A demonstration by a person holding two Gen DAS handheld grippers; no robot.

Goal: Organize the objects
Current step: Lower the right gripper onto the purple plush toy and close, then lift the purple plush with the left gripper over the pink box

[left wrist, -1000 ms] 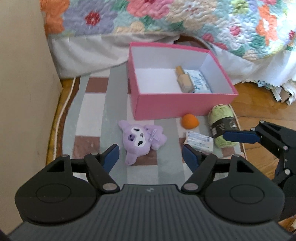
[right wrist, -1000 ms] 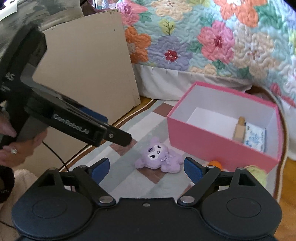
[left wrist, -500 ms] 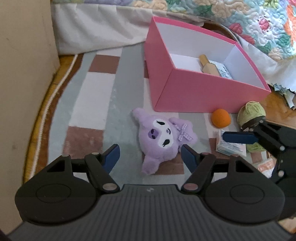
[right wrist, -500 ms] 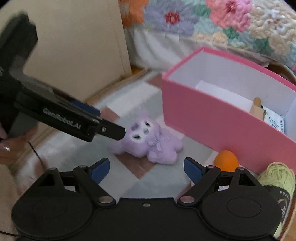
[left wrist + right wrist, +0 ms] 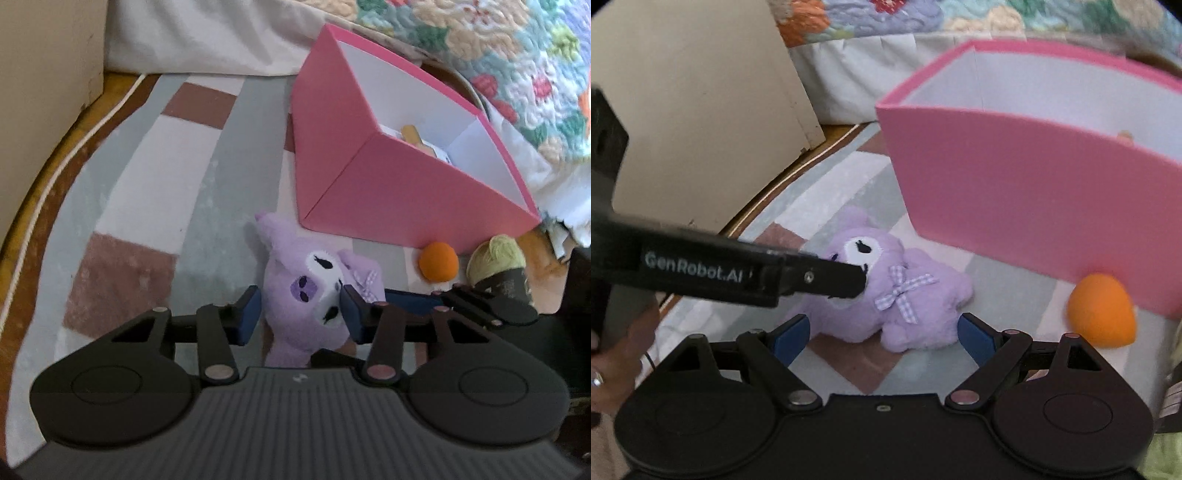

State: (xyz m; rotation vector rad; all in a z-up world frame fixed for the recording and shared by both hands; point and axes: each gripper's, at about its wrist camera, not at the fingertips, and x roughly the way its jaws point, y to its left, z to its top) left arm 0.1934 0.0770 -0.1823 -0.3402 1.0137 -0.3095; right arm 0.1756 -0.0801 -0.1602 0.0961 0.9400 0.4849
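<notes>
A: Right, the purple plush toy (image 5: 310, 291) lies on the striped rug (image 5: 147, 192), just in front of the corner of the pink box (image 5: 388, 192), face up, with a checked bow (image 5: 903, 291) on its chest.

B: And the left gripper (image 5: 300, 309) is down over its head. The jaws are closing, head between the blue pads; the right-hand pad touches the face, but I can't tell whether the other one presses yet.

A: From the other side, the left gripper's black finger lies across the toy's face. The right gripper (image 5: 882, 334) hangs low over the toy's body, jaws wide apart, holding nothing.

B: Further out, an orange ball (image 5: 439, 263) sits against the box wall, and a green yarn ball (image 5: 496, 258) is just beside it.

A: Inside the box a wooden piece (image 5: 415, 137) peeks over the rim. Behind, a flowered quilt (image 5: 517, 55) hangs over the bed.
</notes>
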